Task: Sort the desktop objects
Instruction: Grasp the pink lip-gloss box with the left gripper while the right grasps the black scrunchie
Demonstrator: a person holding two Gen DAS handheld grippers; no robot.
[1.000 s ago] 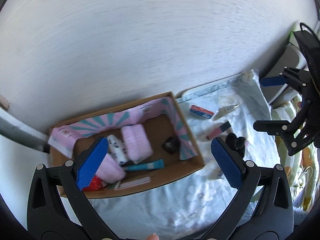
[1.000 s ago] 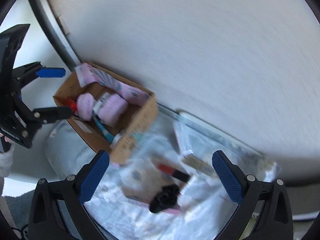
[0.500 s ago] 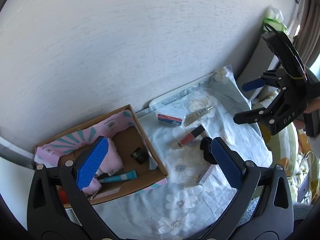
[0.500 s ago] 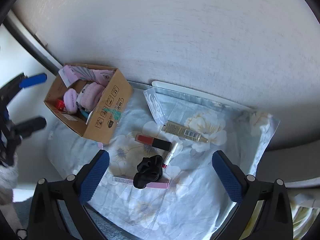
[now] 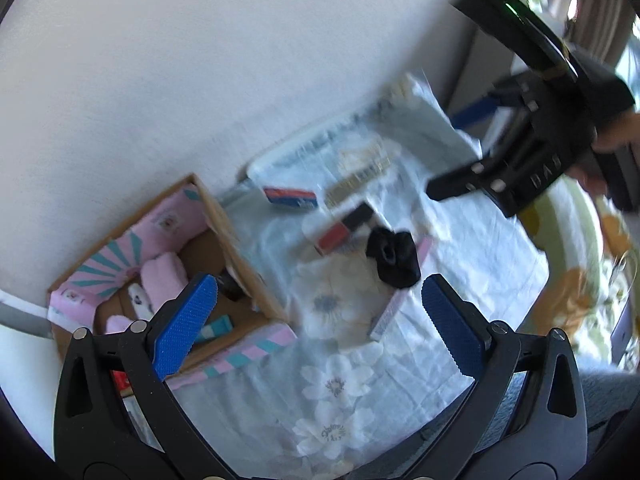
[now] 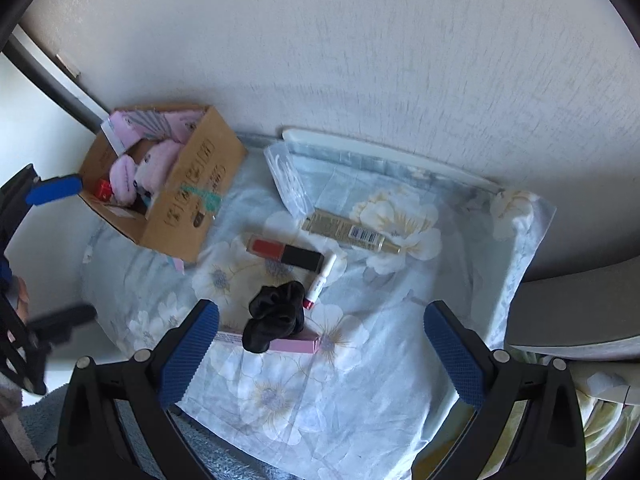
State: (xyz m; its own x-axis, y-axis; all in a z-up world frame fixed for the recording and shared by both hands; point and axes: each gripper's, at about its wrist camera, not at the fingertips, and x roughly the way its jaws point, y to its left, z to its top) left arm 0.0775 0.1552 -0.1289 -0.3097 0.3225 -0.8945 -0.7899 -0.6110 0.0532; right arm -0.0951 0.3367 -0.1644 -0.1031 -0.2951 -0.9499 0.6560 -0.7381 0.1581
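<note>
An open cardboard box (image 6: 188, 200) (image 5: 224, 232) holding pink rolled cloths and small items stands at the left end of a floral cloth (image 6: 360, 380). On the cloth lie a black scrunchie (image 6: 276, 312) (image 5: 394, 256), a red-and-black lip gloss (image 6: 286, 254) (image 5: 344, 228), a gold tube (image 6: 348, 232) (image 5: 356, 178), a small white lipstick (image 6: 322, 280), a long pink box (image 6: 296, 345) (image 5: 390, 312) under the scrunchie, and a red-and-blue packet (image 5: 290, 198). My right gripper (image 6: 322, 316) (image 5: 460, 148) hangs open above the scrunchie. My left gripper (image 5: 318, 292) (image 6: 60, 256) is open and empty beside the box.
A white wall rises right behind the cloth. A clear plastic packet (image 6: 288, 184) lies near the box. Grey furniture (image 6: 580, 308) borders the cloth on the right. A hand (image 5: 612, 136) holds the right gripper.
My left gripper has swung right, from over the box toward the loose items. The right gripper has shifted over the cloth, nearer the scrunchie. Both stay open.
</note>
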